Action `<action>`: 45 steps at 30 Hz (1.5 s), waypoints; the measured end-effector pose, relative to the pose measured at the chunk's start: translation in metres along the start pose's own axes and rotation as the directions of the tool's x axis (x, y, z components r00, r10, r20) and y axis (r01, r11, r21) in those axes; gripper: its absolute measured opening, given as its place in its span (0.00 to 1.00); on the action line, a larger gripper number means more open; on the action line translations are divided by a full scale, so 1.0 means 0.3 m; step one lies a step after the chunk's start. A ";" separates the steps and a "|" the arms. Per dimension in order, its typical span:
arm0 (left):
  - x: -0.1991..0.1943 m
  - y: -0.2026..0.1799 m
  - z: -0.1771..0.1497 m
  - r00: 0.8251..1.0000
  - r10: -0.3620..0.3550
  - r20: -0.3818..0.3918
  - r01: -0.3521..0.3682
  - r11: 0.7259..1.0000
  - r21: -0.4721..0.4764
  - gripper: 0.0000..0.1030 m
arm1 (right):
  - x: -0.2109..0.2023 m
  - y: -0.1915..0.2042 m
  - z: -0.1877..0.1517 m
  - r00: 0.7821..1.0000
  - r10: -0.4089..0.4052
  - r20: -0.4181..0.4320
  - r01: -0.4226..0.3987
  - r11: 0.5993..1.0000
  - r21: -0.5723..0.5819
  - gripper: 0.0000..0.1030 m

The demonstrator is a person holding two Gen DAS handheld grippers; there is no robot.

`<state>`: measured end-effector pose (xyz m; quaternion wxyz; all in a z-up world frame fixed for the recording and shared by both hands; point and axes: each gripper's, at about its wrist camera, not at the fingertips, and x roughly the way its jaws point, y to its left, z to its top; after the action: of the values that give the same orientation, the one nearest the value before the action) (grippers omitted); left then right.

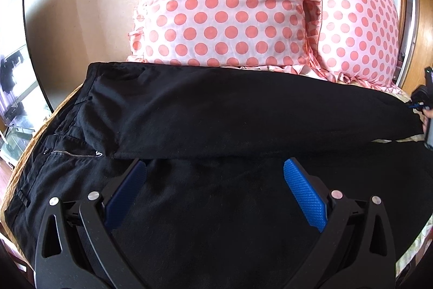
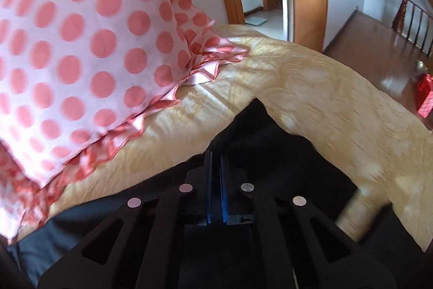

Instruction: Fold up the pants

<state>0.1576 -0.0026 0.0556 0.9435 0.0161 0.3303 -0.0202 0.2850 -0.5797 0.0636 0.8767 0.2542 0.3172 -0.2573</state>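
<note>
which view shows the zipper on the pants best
The left wrist view. There the zipper lies in plain sight near the waistband of the black pants, its metal teeth catching the light. The right wrist view shows none of it: only a dark cuff end of the pants, pinched in the right tool, on the yellow bedspread.

Bed (image 2: 311, 88) with a yellow-gold patterned cover. Black pants (image 1: 216, 110) lie spread across it, waistband and zipper toward the left in the left wrist view, one leg folded over the other. Two pink pillows with coral dots and ruffled edges, (image 1: 222, 4) and (image 1: 357, 29), rest on the cover just behind the pants.
</note>
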 end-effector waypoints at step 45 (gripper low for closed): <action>-0.085 0.070 -0.026 0.996 -0.064 0.061 0.069 0.994 -0.087 0.98 | -0.324 -0.410 -0.419 0.886 0.461 0.054 -0.439 0.793 0.424 0.34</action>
<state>0.1340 0.0195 0.0658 0.9513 -0.0375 0.3035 -0.0374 0.0913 -0.5658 0.0116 0.8274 0.5131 0.2066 -0.0975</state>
